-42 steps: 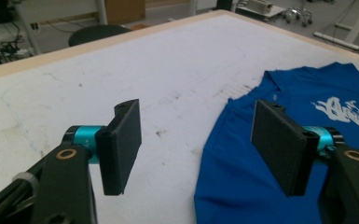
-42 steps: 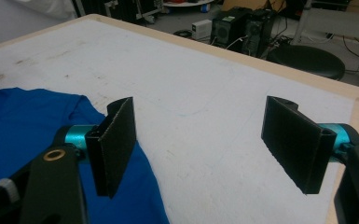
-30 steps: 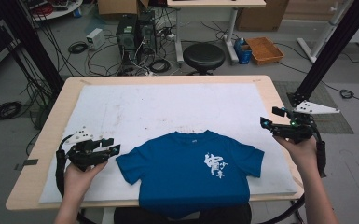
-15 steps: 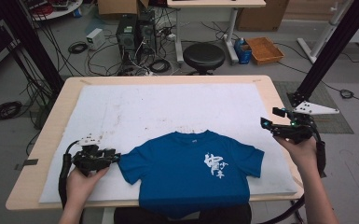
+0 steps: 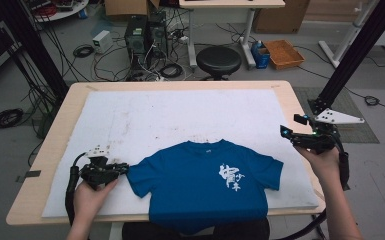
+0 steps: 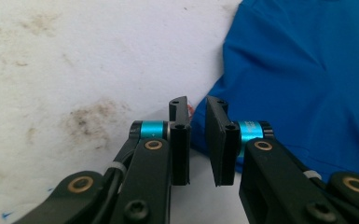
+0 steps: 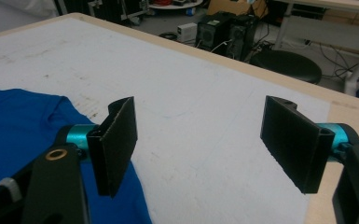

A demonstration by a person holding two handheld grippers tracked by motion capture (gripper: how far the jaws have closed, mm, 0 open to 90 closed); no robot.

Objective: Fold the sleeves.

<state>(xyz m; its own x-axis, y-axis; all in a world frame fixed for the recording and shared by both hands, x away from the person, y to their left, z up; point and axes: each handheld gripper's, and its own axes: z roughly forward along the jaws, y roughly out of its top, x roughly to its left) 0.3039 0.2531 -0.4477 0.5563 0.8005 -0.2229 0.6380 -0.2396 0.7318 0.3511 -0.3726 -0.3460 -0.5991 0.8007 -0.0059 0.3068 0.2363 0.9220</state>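
A blue T-shirt [image 5: 200, 185] with a white print lies flat at the near edge of the white mat [image 5: 180, 115], its hem hanging over the table's front. My left gripper [image 5: 124, 169] rests on the mat at the shirt's left sleeve. In the left gripper view the left gripper [image 6: 198, 105] has its jaws drawn in to a narrow gap, and the tips meet the edge of the sleeve [image 6: 307, 70]. My right gripper [image 5: 291, 126] hovers past the right sleeve. In the right gripper view the right gripper [image 7: 200, 130] is wide open and empty, with the shirt [image 7: 9, 121] at lower left.
The wooden table [image 5: 40, 150] borders the stained mat on all sides. Behind the table stand a black stool [image 5: 218, 59], computer towers [image 5: 145, 32] with tangled cables, and a cardboard tray [image 5: 284, 52]. A black frame post [image 5: 355, 50] rises at the right.
My left gripper moved down and right to the edge of the left sleeve, then stayed there. The right gripper and the shirt have not moved.
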